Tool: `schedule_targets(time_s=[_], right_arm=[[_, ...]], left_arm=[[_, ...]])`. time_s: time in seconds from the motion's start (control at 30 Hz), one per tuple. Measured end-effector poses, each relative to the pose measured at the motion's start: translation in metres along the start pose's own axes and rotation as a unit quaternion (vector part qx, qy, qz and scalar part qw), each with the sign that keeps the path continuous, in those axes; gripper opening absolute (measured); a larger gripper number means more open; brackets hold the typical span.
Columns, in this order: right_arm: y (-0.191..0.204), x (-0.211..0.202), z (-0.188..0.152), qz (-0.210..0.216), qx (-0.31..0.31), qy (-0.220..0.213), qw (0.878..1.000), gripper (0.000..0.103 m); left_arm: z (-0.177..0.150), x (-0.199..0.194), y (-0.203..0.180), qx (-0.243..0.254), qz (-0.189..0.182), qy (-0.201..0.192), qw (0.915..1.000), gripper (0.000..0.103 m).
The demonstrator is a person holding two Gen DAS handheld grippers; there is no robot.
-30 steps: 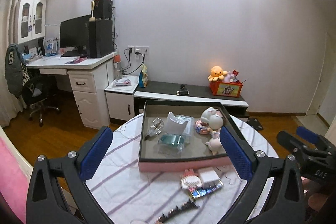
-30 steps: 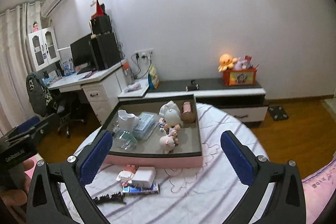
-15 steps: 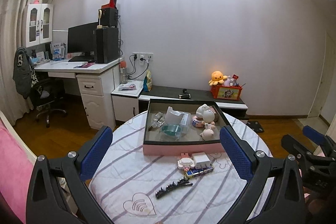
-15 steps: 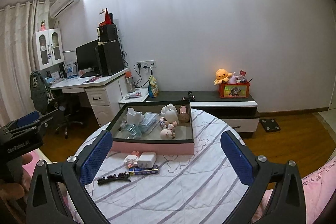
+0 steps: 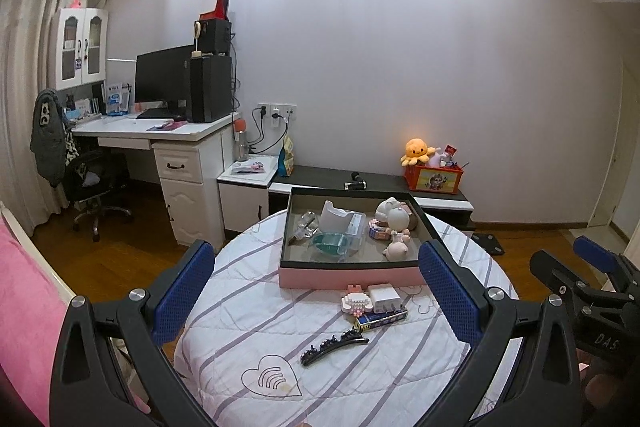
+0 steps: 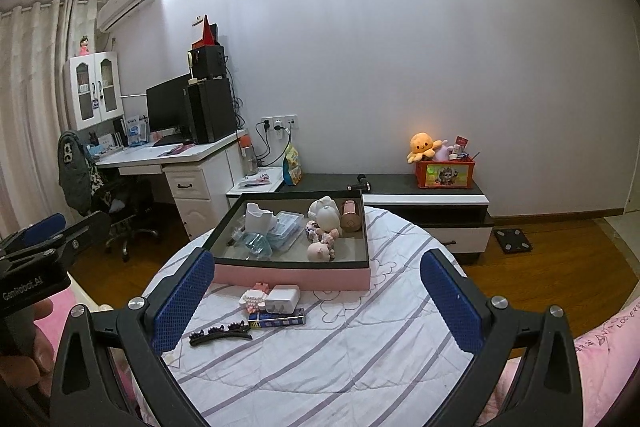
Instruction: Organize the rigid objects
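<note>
Jaws of both grippers, left gripper [image 5: 316,291] and right gripper [image 6: 316,291], are spread, empty; low in frame, approach the black toothed hair clip [image 5: 334,343] along its length; the pink-walled tray [image 5: 348,274] waits above.

White desk [image 5: 160,131] against pale wall [image 5: 400,67], wooden floor [image 6: 560,247].

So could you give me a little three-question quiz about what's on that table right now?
1. True or false: the black hair clip lies inside the pink tray.
2. How many loose items sit on the tablecloth in front of the tray?
3. Which is nearest the tray: A) hair clip, B) white charger, C) heart print?

Key
1. False: it lies on the cloth.
2. Four: hair clip, charger, pink block figure, blue box.
3. B
</note>
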State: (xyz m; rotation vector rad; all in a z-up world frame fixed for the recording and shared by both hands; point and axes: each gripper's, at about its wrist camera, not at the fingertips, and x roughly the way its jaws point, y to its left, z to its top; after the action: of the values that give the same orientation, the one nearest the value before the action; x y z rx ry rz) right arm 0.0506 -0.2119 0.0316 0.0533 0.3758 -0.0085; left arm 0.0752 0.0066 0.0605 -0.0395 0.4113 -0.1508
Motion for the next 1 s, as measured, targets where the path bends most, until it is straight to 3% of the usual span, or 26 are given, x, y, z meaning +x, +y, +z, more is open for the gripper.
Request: schedule_targets(time_s=[0.63,1.0], right_arm=[[0.003,0.012,0.001,-0.002,-0.006,0.014,1.0,0.103],[-0.007,0.049,-0.015,-0.002,-0.003,0.057,0.998,0.103]], left_arm=[[-0.009,0.006,0.007,-0.006,0.002,0.015,0.9999,0.103],[-0.052,0.051,0.01,0.001,-0.002,0.083,0.9965,0.103]])
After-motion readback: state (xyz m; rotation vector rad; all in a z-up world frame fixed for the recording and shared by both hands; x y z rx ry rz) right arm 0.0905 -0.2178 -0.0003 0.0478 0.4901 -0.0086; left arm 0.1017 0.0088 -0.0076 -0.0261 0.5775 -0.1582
